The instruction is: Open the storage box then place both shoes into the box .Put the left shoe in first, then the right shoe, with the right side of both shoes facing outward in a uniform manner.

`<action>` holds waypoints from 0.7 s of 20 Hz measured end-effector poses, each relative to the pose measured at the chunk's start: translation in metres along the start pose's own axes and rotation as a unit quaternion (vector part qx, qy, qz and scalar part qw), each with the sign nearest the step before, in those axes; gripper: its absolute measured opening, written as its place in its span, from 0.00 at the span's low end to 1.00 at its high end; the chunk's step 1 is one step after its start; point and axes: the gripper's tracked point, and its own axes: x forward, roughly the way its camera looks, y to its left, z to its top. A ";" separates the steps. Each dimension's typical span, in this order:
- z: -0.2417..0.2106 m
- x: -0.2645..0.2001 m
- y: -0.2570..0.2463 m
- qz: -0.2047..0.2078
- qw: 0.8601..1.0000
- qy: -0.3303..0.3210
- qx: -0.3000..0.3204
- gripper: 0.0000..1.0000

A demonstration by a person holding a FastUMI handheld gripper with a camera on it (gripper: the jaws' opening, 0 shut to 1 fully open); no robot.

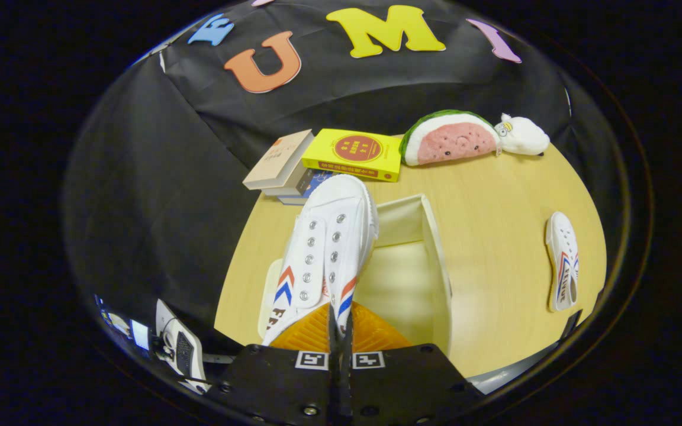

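My gripper (339, 331) is shut on a white canvas shoe (326, 248) with red and blue chevrons, pinching the edge of its opening. The shoe hangs from the fingers, toe pointing away, above the left part of the open cream storage box (436, 260). The box stands on the wooden table just ahead of the fingers, its inside bare where it shows. The second white shoe (562, 260) lies on its side on the table, well to the right of the box.
Beyond the box, a yellow book (353, 152) rests on a stack of books (279, 165). A watermelon-slice plush (450, 137) and a small white plush (521, 136) sit at the table's back right. Some equipment (178, 349) stands low at the left, off the table.
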 end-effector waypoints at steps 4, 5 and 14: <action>-0.012 0.017 0.004 -0.014 1.000 0.012 0.001 0.00; -0.013 0.020 0.004 -0.017 1.000 0.014 -0.001 0.00; -0.026 0.041 0.022 -0.012 0.999 0.028 -0.016 0.17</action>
